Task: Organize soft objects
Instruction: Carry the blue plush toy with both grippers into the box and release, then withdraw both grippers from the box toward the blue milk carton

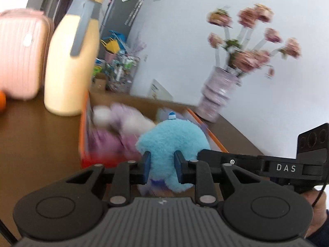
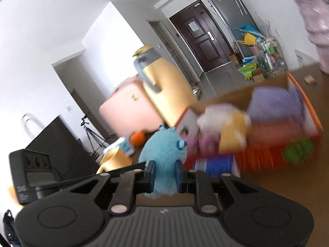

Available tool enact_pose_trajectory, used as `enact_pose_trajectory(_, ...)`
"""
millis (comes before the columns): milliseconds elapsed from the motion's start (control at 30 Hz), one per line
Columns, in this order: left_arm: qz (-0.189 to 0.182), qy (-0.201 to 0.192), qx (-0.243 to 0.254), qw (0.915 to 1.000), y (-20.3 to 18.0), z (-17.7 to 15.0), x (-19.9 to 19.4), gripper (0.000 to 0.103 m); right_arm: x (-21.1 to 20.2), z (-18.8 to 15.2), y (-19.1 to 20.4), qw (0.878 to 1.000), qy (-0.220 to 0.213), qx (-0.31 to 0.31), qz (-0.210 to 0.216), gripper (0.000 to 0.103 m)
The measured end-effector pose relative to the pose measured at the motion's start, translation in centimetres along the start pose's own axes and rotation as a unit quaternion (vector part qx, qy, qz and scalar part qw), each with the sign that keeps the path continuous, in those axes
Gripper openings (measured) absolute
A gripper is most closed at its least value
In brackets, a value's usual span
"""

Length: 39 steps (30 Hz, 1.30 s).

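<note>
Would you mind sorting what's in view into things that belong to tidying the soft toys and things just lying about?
Job:
blue plush toy, gripped by left gripper and right gripper
orange box holding soft toys

Lying about:
yellow flask
pink case
flower vase
orange fruit

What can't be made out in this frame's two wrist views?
- Left wrist: toys inside the box are motion-blurred; shapes unclear.
- Left wrist: blue plush toy underside is hidden behind the left gripper.
- Right wrist: box contents smeared; the plush's base sits behind the right gripper.
</note>
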State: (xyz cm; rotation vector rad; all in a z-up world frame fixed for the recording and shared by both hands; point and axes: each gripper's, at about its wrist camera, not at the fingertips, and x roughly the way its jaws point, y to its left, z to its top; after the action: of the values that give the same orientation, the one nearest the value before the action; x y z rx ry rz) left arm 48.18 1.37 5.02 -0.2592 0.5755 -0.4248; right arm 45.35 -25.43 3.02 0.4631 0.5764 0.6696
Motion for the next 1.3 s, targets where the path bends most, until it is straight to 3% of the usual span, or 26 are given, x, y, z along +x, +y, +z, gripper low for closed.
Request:
enact_pose_trajectory(133,0.017,0.01,-0.023,0.9995,3.8,4.9,5.2,0.024,6.2,6.1,-1.3,1.0,0.0,-0.008,-0.01,0.019)
enact_pose_trajectory(200,0.047,0.025,-0.034,0.998,5.4,5.8,7.8,0.025,9.2,8.3,-1.4,0.999,0.001,-0.026,-0.031,0.017)
enact_pose_trajectory(233,0.069,0.039,-0.036,0.9962,6.2,6.1,9.2,0.025,10.6,9.1,-1.3,0.998,0.0,-0.04,-0.045,0.01)
enact_pose_trajectory(333,0.113,0.06,-0.021,0.9915,7.4,5.9,11.5,0.025,15.0,9.9,-1.1,0.99,0.008,-0.102,-0.093,0.007)
enact_pose_trajectory(400,0.116,0.061,-0.013,0.9912,7.8,5.5,11.5,0.025,17.7,9.7,-1.0,0.979,0.019,-0.146,-0.139,0.007)
enact_pose_trajectory(533,0.123,0.054,0.007,0.9909,7.4,5.3,10.7,0.026,19.7,8.9,-1.6,0.98,0.036,-0.155,-0.122,0.007)
enact_pose_trajectory(600,0.136,0.05,0.02,0.9892,6.9,5.5,10.1,0.038,19.7,8.7,-1.3,0.977,0.034,-0.165,-0.127,0.008)
enact_pose_trajectory(800,0.149,0.034,0.045,0.9872,4.7,6.0,6.8,0.044,15.9,9.7,-1.3,0.976,0.019,-0.158,-0.147,0.012)
enact_pose_trajectory(1000,0.165,0.008,0.068,0.984,1.3,5.7,1.5,0.052,7.5,10.1,-2.1,0.954,0.007,-0.188,-0.235,0.019)
enact_pose_trajectory(1033,0.168,0.004,0.07,0.9833,0.7,5.6,0.8,0.053,6.0,10.2,-2.6,0.952,0.008,-0.182,-0.248,0.023)
enact_pose_trajectory(1067,0.171,-0.002,0.071,0.9827,-0.1,5.5,0.1,0.058,4.4,10.1,-2.9,0.949,0.006,-0.176,-0.26,0.033)
enact_pose_trajectory(1100,0.174,-0.011,0.074,0.9819,-0.9,5.1,-0.7,0.068,2.9,10.0,-3.0,0.947,0.0,-0.172,-0.27,0.04)
enact_pose_trajectory(1133,0.181,-0.024,0.08,0.9799,-1.7,4.6,-1.6,0.073,1.7,9.9,-3.1,0.946,-0.006,-0.167,-0.277,0.055)
enact_pose_trajectory(1167,0.195,-0.041,0.087,0.9761,-2.6,3.9,-2.5,0.079,0.3,9.7,-3.1,0.946,-0.014,-0.16,-0.281,0.063)
enact_pose_trajectory(1233,0.213,-0.07,0.103,0.969,-4.0,2.7,-3.8,0.082,-2.1,8.9,-2.7,0.947,-0.032,-0.153,-0.281,0.066)
enact_pose_trajectory(1300,0.218,-0.106,0.106,0.9644,-5.2,1.1,-5.6,0.088,-4.0,7.9,-2.4,0.948,-0.041,-0.157,-0.275,0.076)
